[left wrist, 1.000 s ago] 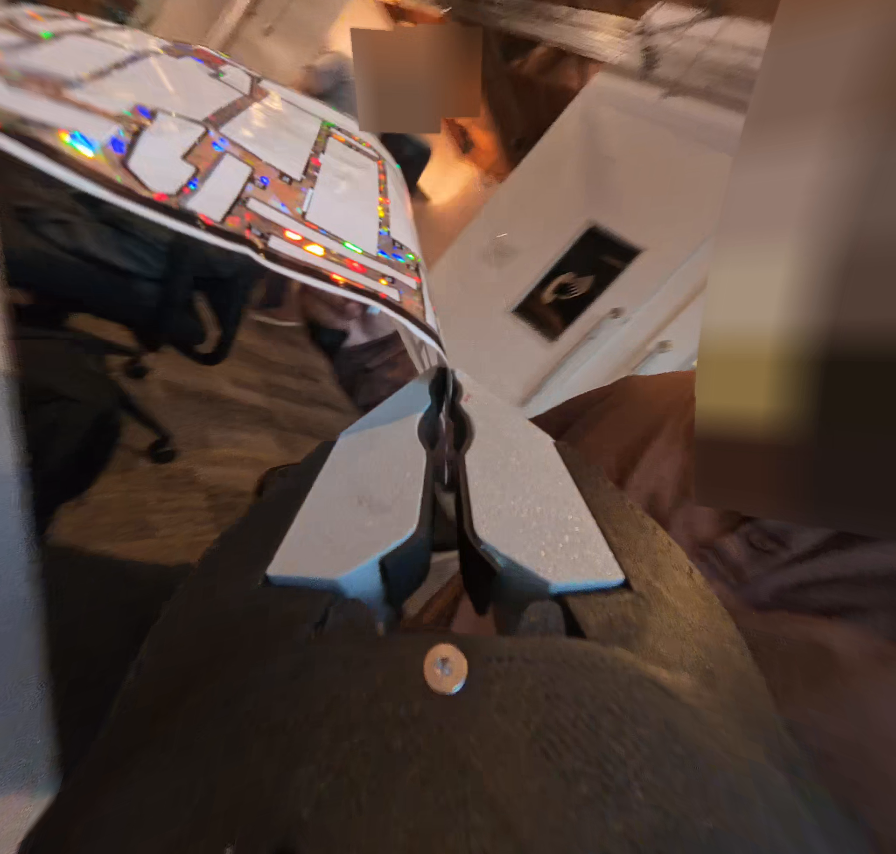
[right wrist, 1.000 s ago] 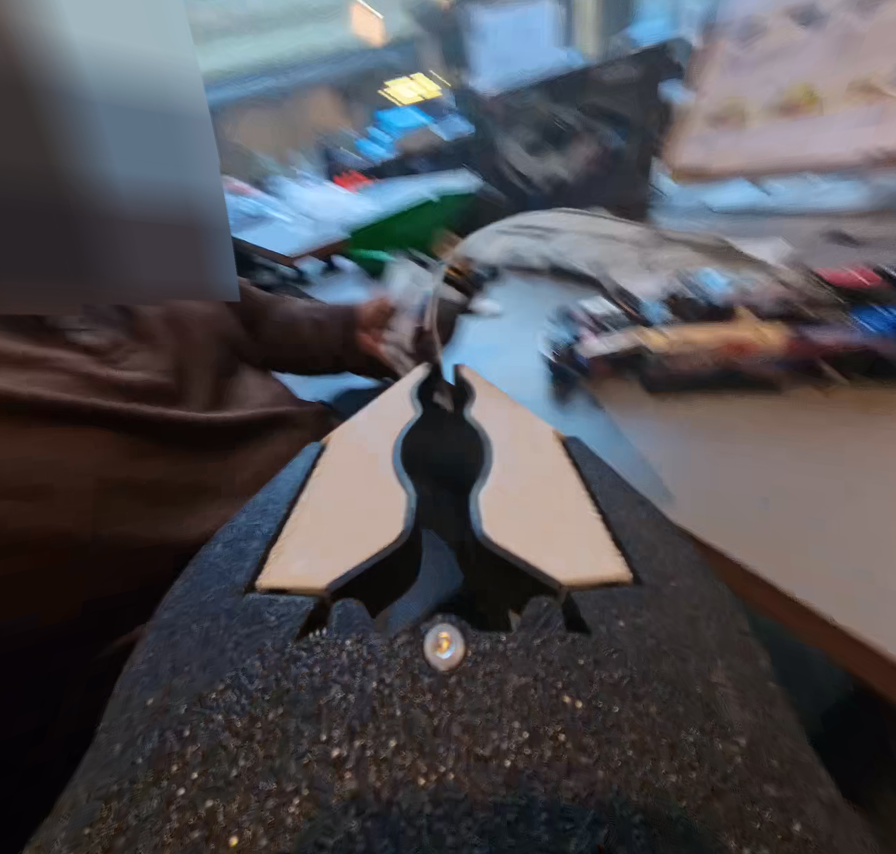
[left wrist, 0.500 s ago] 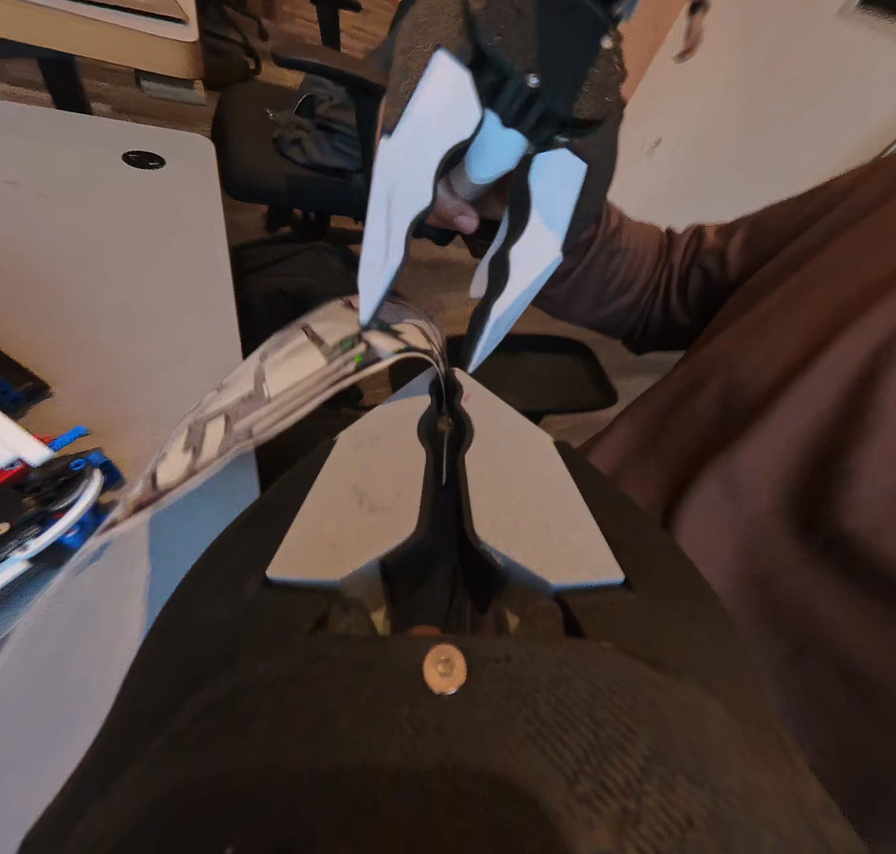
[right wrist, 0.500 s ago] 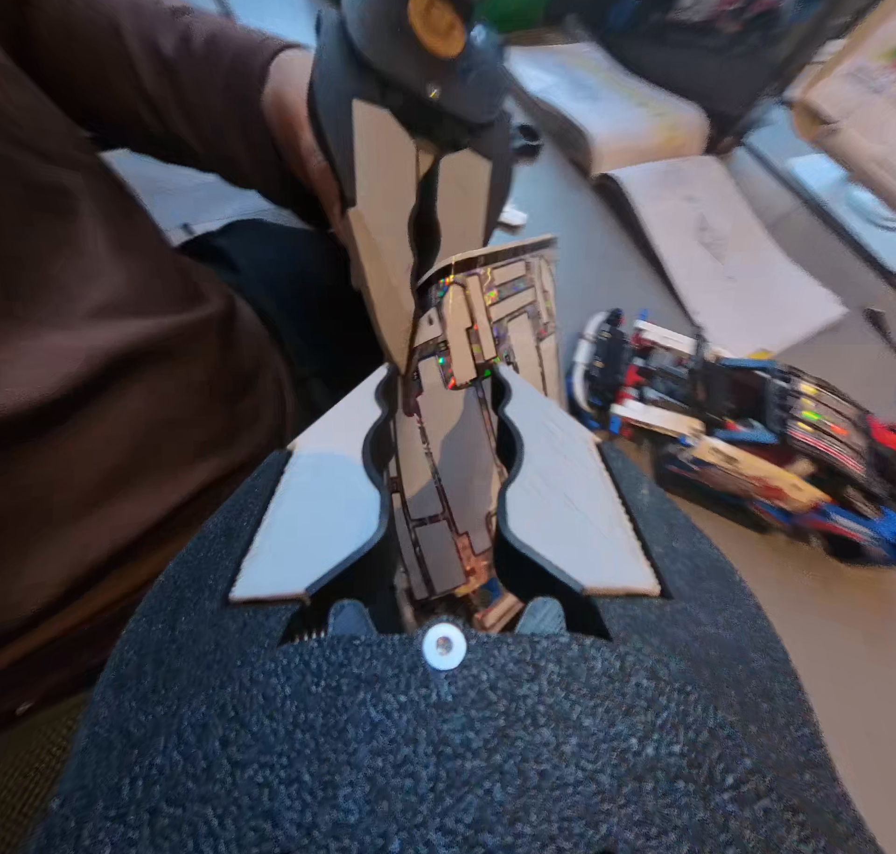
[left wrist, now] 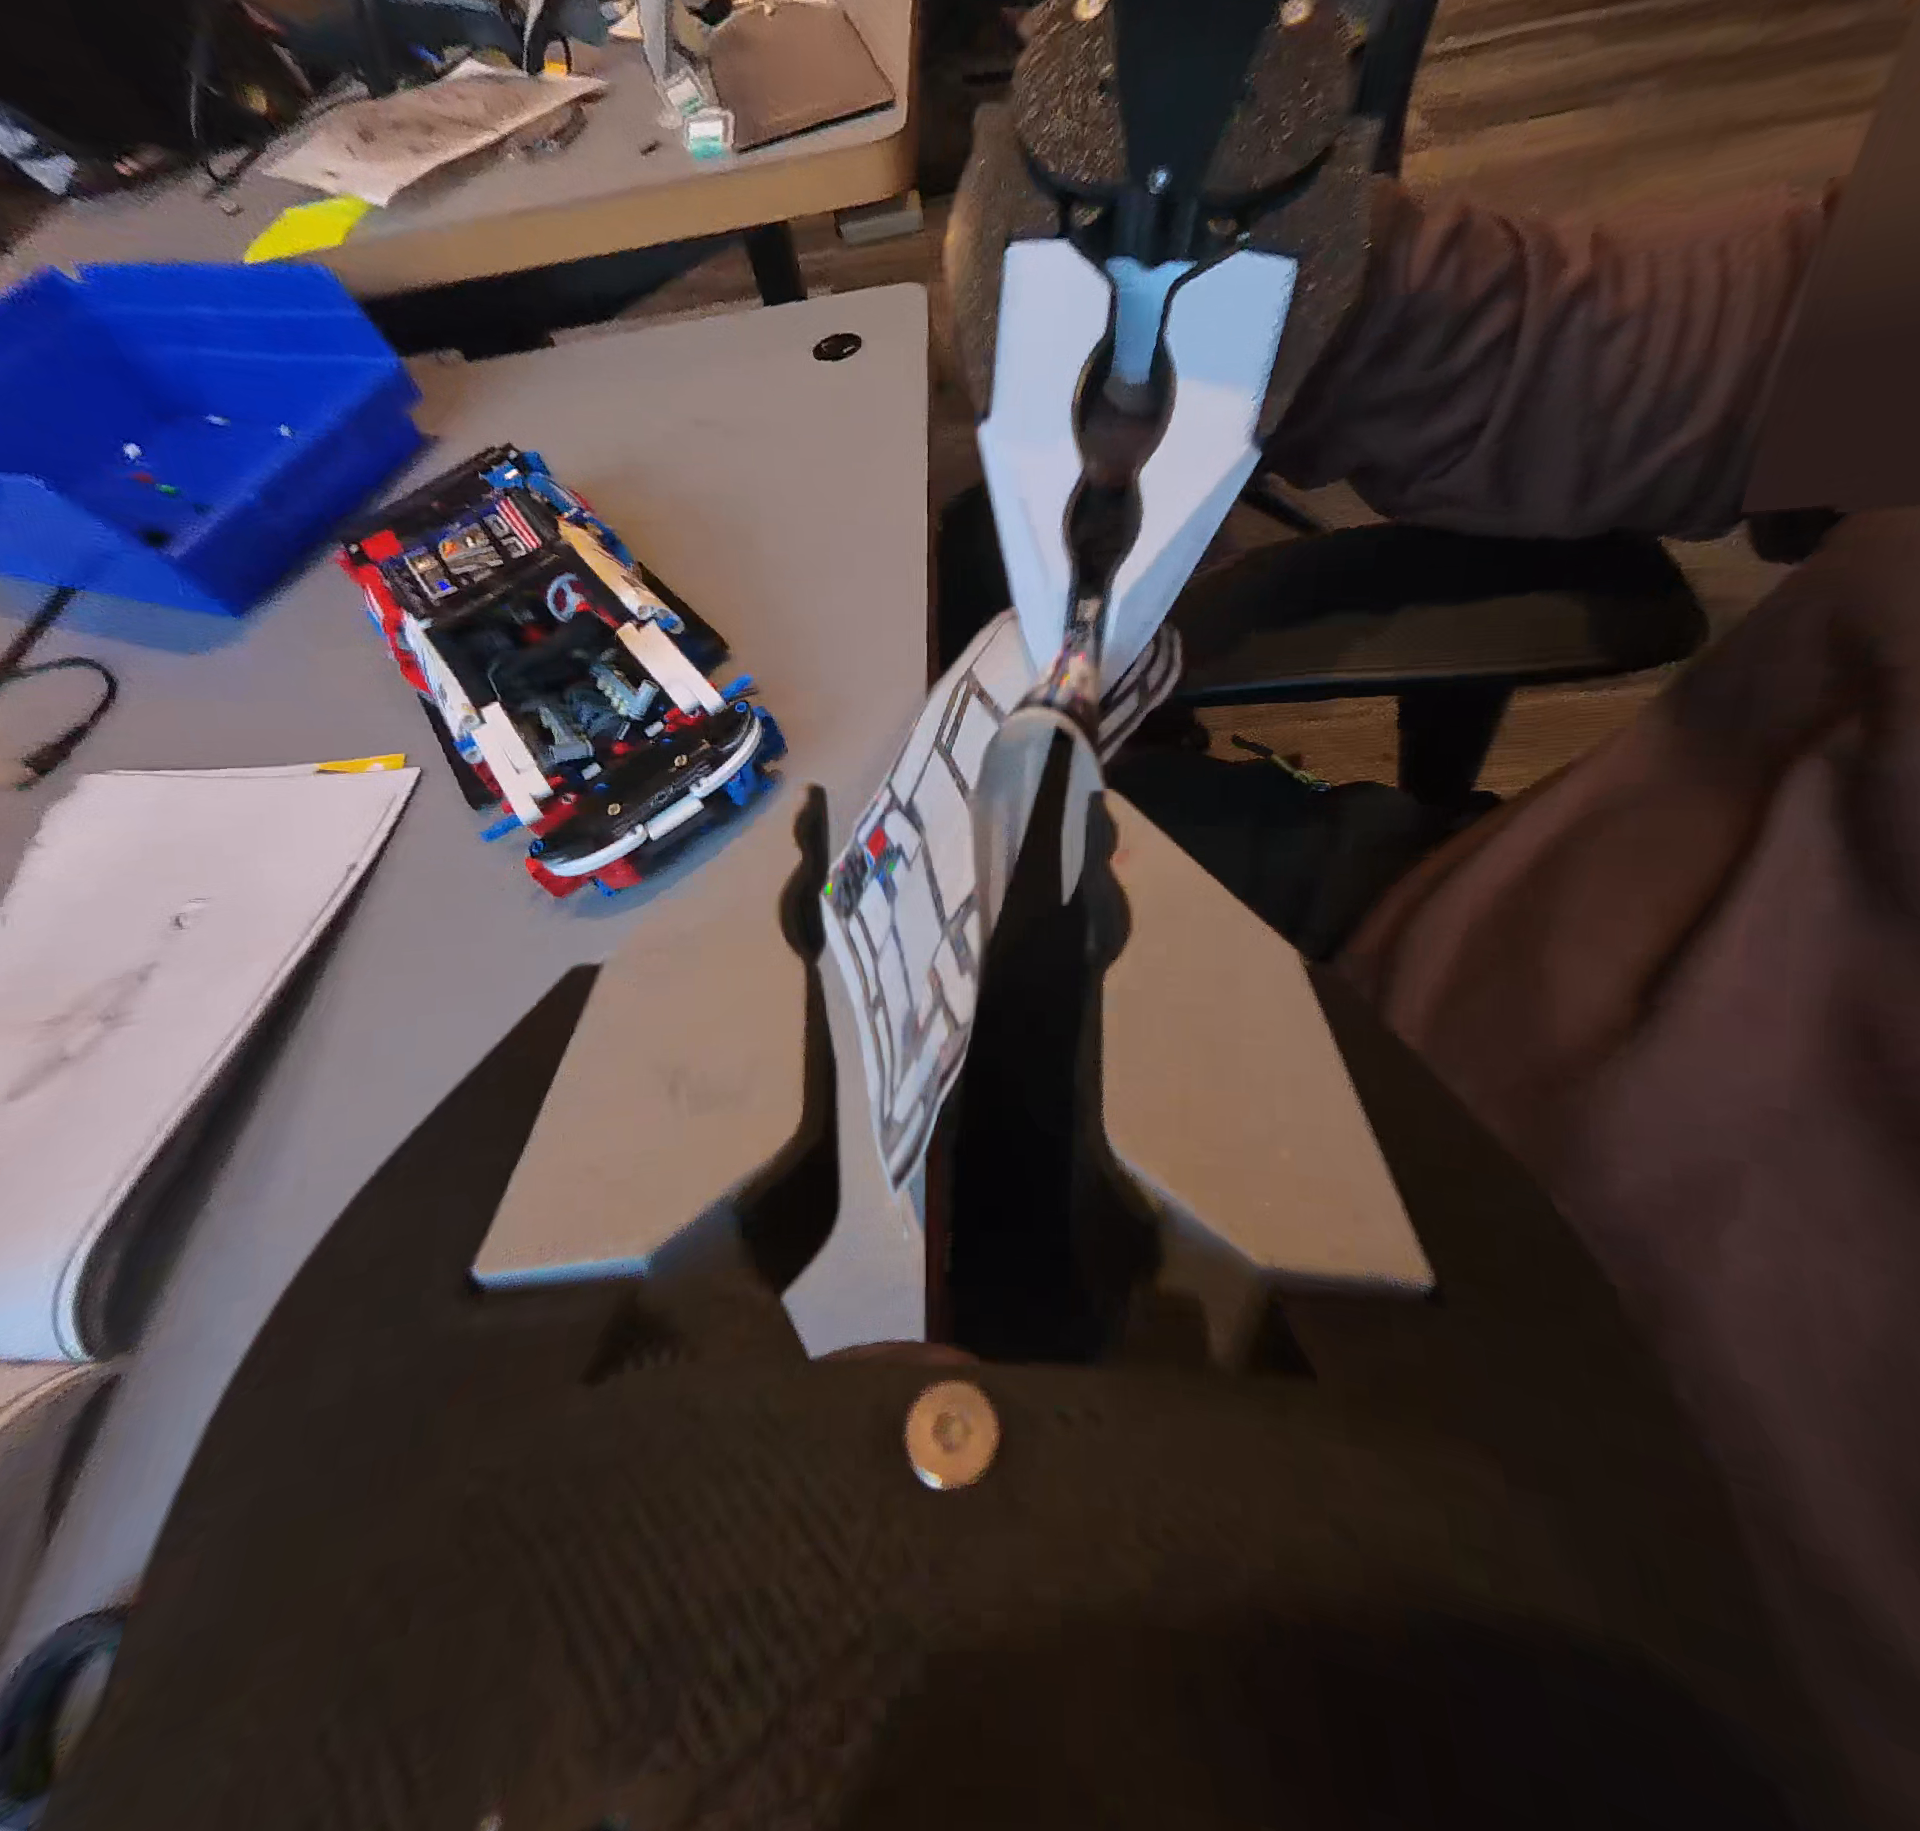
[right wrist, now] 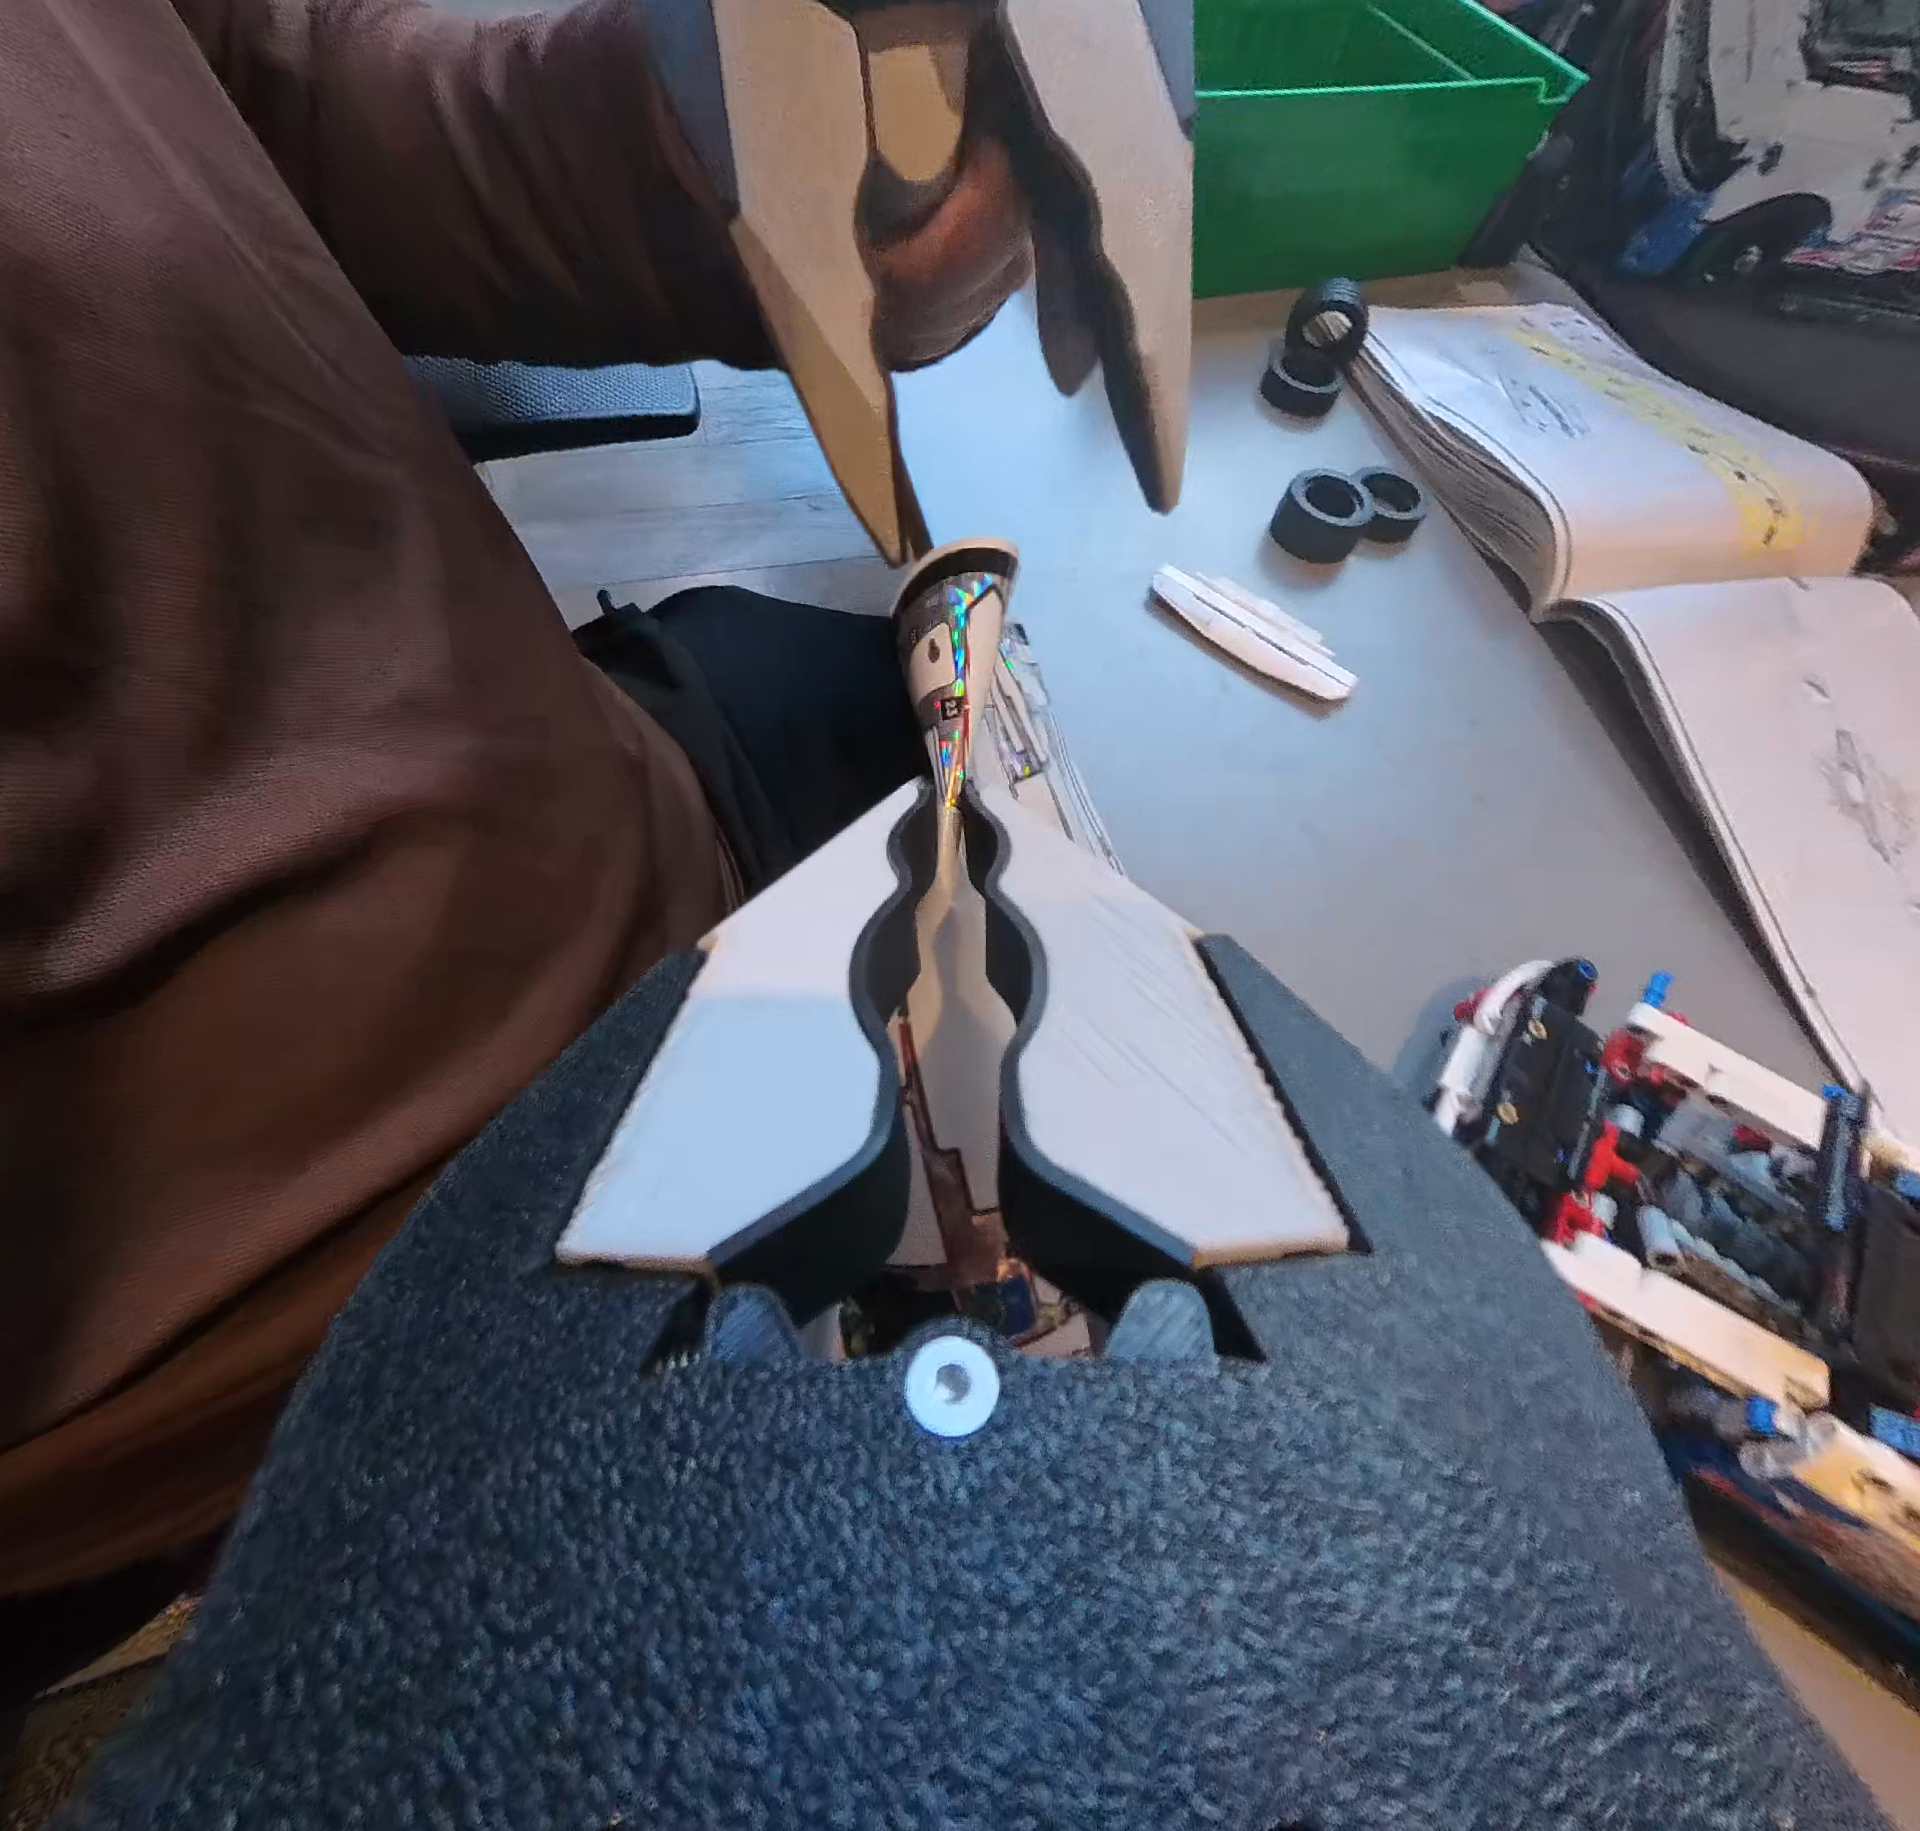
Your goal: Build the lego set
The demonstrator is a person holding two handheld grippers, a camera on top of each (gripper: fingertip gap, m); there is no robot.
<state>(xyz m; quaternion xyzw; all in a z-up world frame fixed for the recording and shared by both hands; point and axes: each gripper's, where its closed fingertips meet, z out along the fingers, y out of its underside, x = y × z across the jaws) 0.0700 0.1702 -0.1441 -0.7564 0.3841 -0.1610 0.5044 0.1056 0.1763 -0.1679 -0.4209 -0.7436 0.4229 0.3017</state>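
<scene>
A holographic sticker sheet (left wrist: 914,950) hangs over the table edge between my two grippers. My right gripper (right wrist: 951,805) is shut on the sheet (right wrist: 951,638), which curls up past its fingertips. It also shows in the left wrist view (left wrist: 1081,659), pinching the sheet's far end. My left gripper (left wrist: 951,805) is open, with the sheet loose between its fingers. It also shows in the right wrist view (right wrist: 1029,524), jaws apart just above the sheet's curled end. The red, white and blue lego car (left wrist: 561,669) stands on the grey table (left wrist: 727,451), and appears in the right wrist view (right wrist: 1662,1158).
A blue bin (left wrist: 187,431) stands behind the car and a green bin (right wrist: 1351,108) at the table's far side. An open instruction booklet (right wrist: 1662,555) lies beside the car. Black tyres (right wrist: 1340,514) and a white panel piece (right wrist: 1247,628) lie loose. A person's brown sleeve (right wrist: 312,534) fills the left. About 5 cm separates my left fingertips from my right. The white panel piece (right wrist: 1247,628) is about equally far from each gripper, around 25 cm.
My left gripper, shut on the sheet before, has opened. My right gripper, open around the sheet half a second ago, has closed on it. Both views have swung toward the table.
</scene>
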